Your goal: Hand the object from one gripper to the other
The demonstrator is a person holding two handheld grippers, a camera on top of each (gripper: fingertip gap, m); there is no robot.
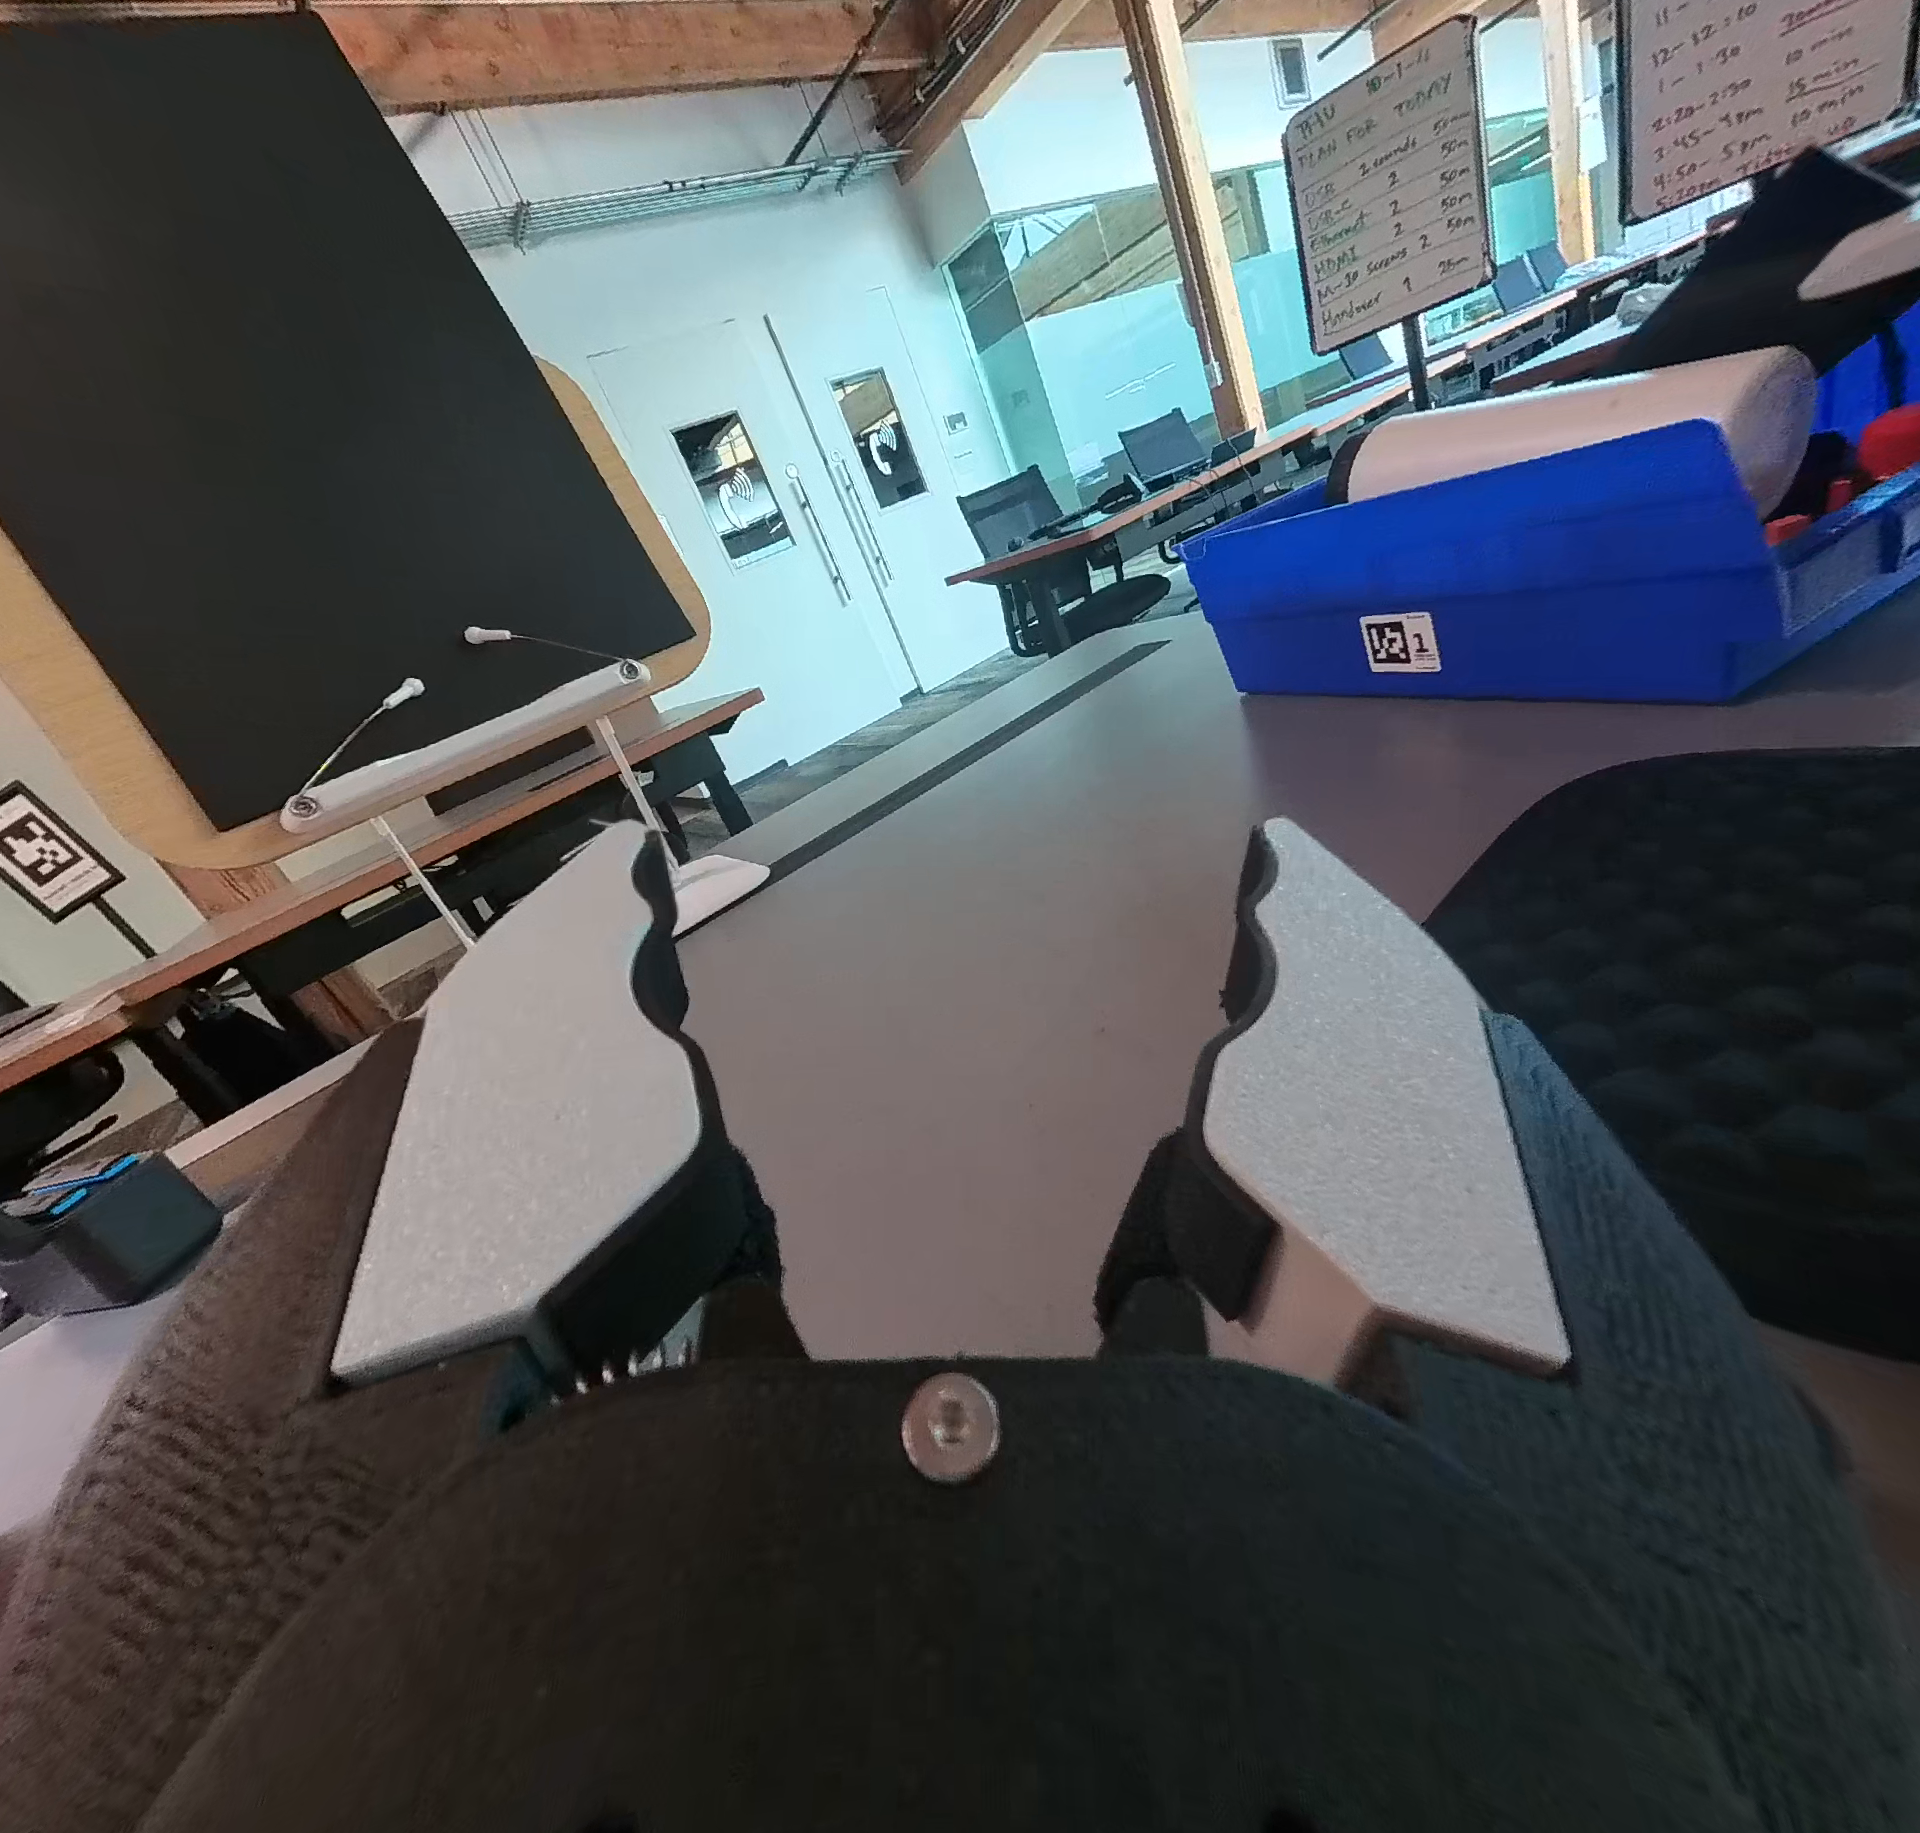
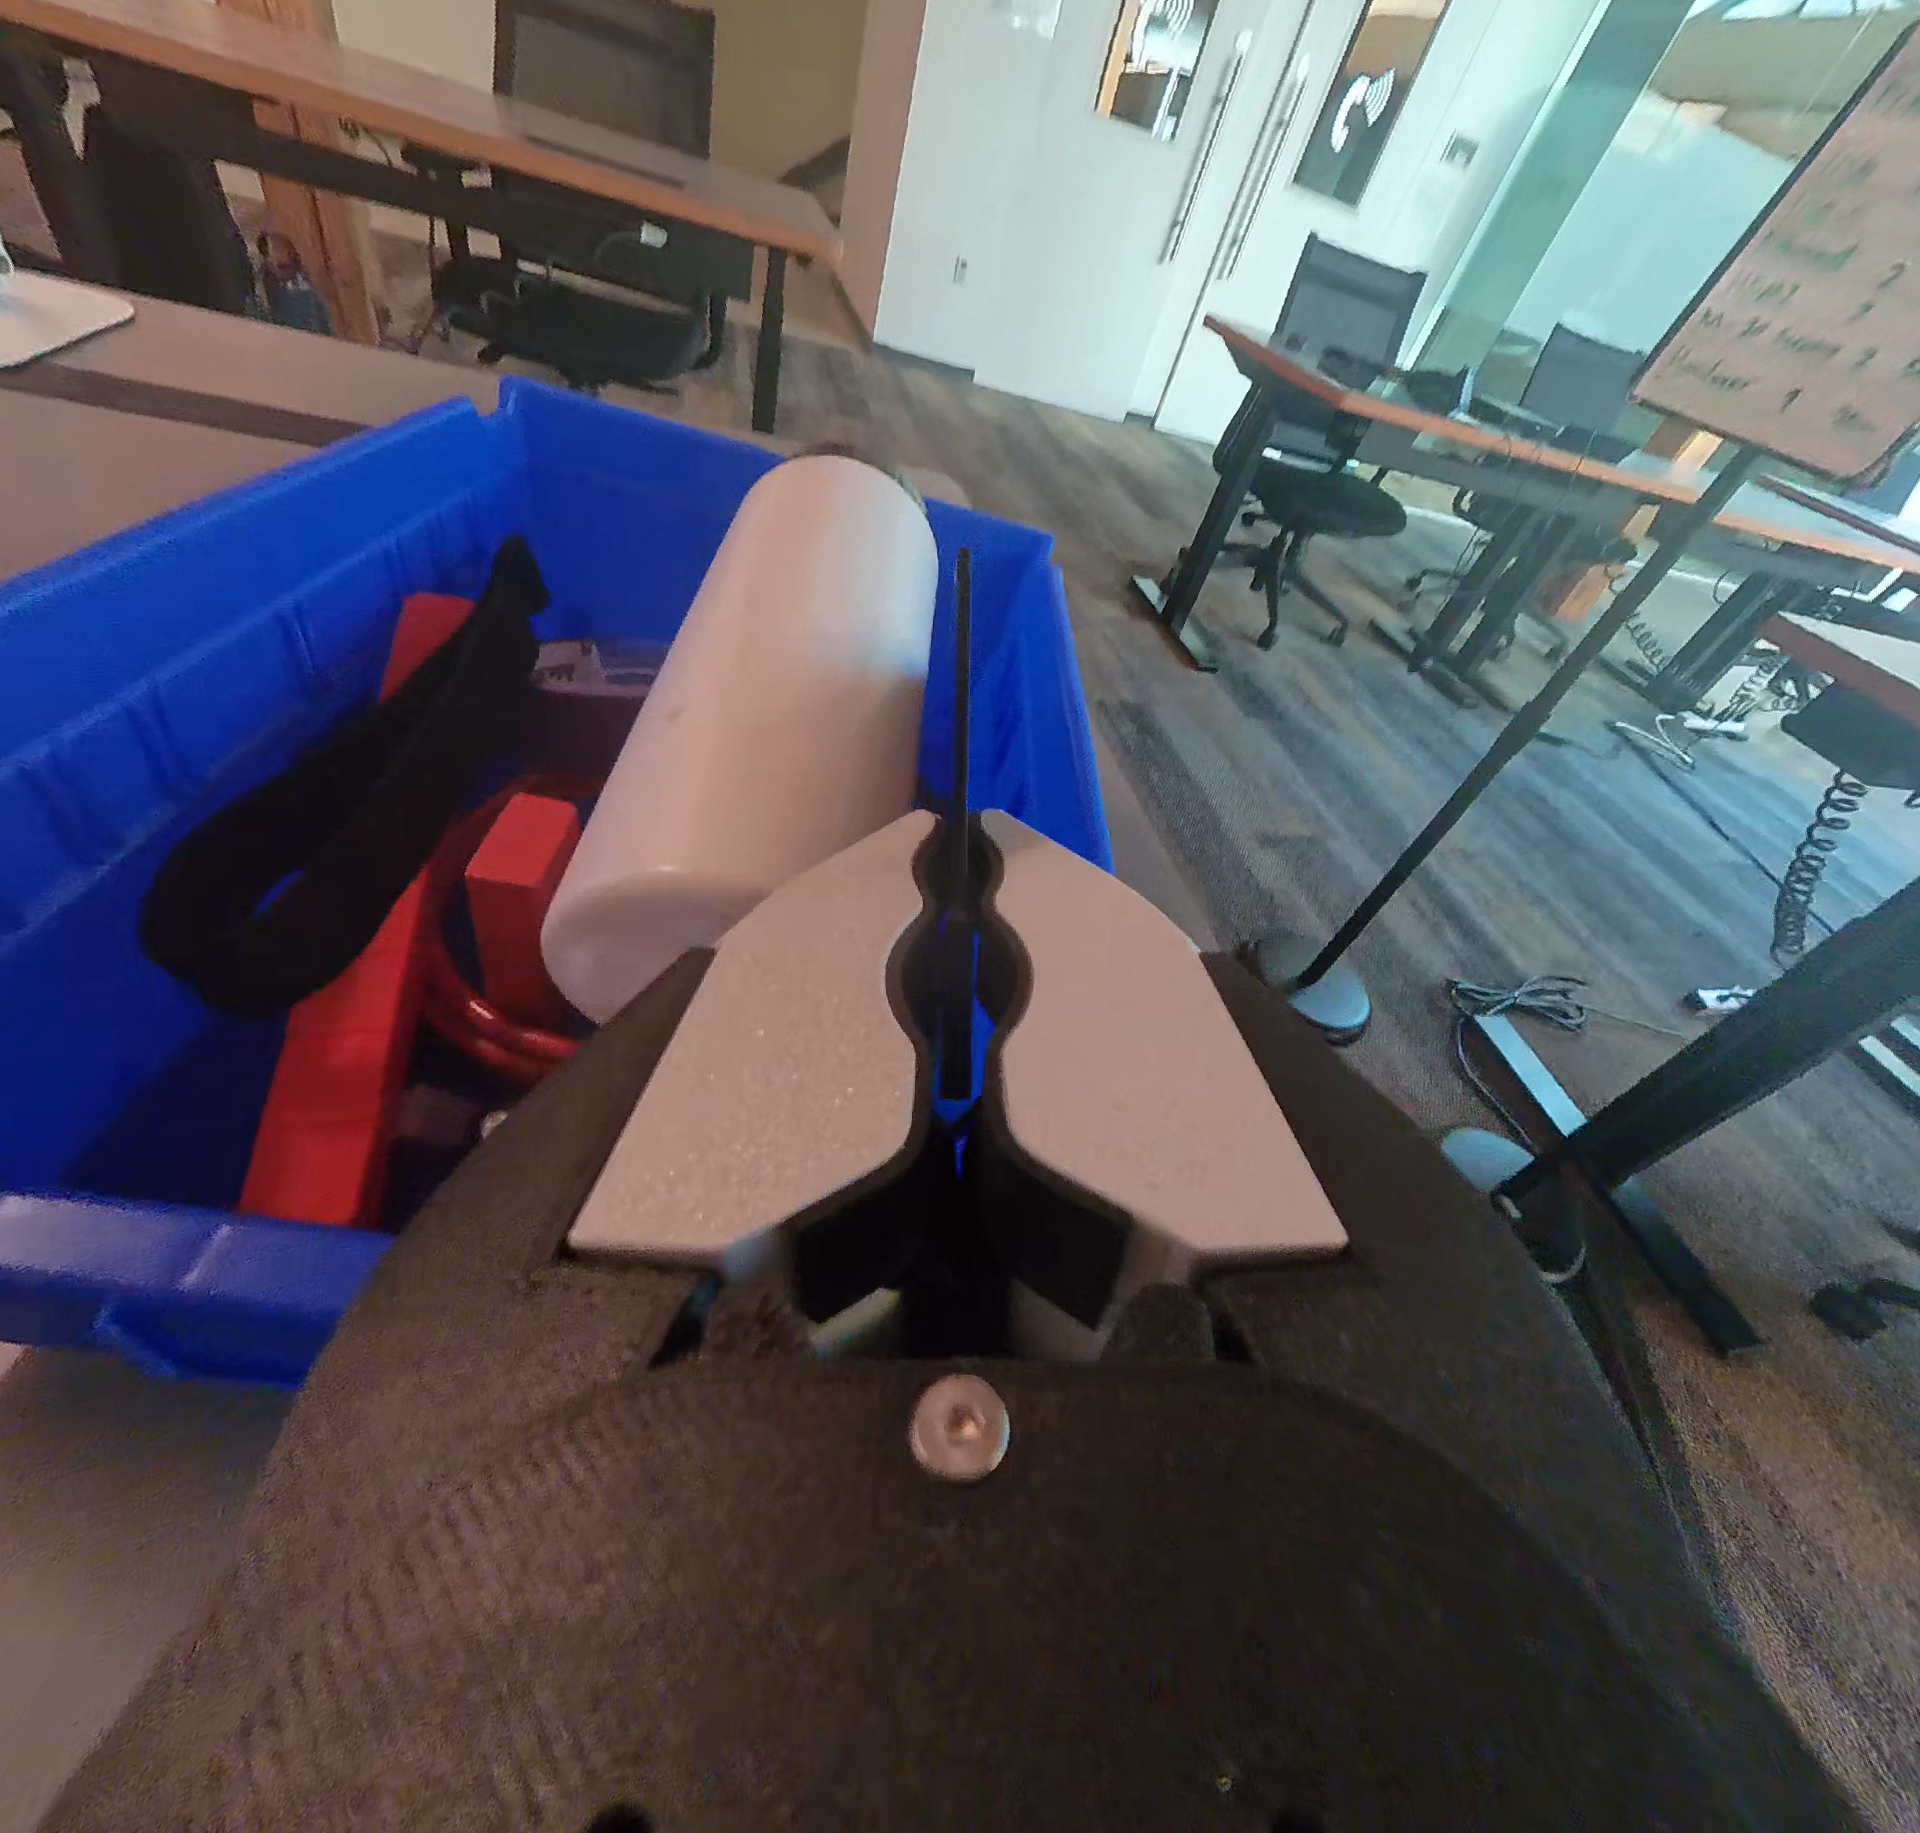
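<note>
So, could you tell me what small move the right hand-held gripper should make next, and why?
Probably lift the thin black strip clear of the blue bin and carry it toward the left hand-held gripper. The right hand-held gripper is shut on it, while the left is open and empty.

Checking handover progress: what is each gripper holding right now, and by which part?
The right gripper is shut on a thin black flat piece, seen edge-on, gripped at its near end. The left gripper is open and holds nothing.

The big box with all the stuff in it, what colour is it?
Bright blue. The box shows best in the right wrist view.
</note>
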